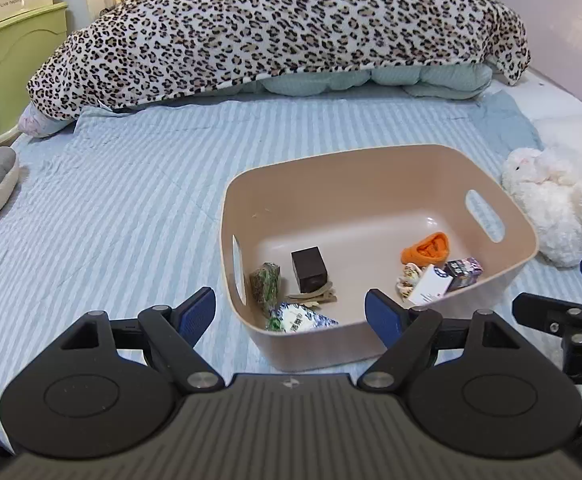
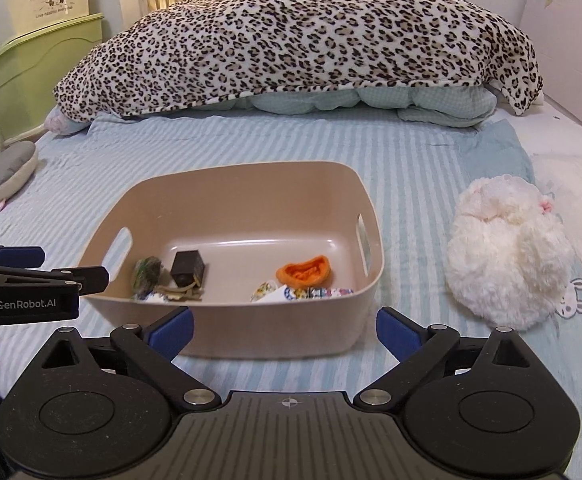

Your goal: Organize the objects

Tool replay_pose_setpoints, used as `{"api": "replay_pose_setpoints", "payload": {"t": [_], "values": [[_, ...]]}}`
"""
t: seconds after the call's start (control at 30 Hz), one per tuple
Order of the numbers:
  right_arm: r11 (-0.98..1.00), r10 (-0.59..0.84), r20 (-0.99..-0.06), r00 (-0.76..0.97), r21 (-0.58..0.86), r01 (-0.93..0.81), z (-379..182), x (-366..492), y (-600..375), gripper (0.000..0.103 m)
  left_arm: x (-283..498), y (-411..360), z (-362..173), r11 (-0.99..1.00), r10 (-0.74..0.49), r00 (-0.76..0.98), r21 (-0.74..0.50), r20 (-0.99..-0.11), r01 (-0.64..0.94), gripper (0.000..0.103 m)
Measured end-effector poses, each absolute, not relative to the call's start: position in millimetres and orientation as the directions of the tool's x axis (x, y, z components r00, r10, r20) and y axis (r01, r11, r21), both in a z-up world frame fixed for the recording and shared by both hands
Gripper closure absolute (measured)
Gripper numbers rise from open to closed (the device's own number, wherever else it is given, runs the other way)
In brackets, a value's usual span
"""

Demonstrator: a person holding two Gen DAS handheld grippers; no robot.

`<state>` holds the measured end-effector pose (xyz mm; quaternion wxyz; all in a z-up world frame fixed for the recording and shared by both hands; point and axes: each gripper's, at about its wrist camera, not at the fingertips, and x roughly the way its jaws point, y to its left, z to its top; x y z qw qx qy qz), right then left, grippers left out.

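Beige bin (image 1: 371, 184) sits on the striped blue bedsheet (image 1: 111, 200) at centre-right of the left wrist view and centre-left of the right wrist view. At bottom centre of the left wrist frame, the left gripper (image 1: 290, 312) is spread wide and holds nothing, its blue pads framing the bin's near corner. The right gripper (image 2: 285, 330) is likewise wide open and empty, just in front of the bin's near wall. Inside the bin lie a dark brown box (image 1: 309, 270), a green packet (image 1: 267, 282), an orange cloth piece (image 1: 427, 249), a white card (image 1: 431, 285) and a small printed box (image 1: 463, 272). A white plush toy (image 2: 507, 256) rests on the sheet right of the bin, apart from it. A leopard-print blanket (image 2: 299, 36) fills the upper frame.
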<state>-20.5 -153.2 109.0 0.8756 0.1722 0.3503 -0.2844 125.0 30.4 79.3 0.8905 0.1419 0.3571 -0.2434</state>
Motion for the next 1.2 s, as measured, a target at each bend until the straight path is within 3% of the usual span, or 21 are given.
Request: {"api": "replay_pose_setpoints", "payload": {"t": [1.2], "values": [[0.794,-0.327,-0.726,0.605,0.136,0.592,123,-67,-91,0.001,37,76,100,0.817,-0.365,0.542,0.018,-0.757,0.576,0.020]]}}
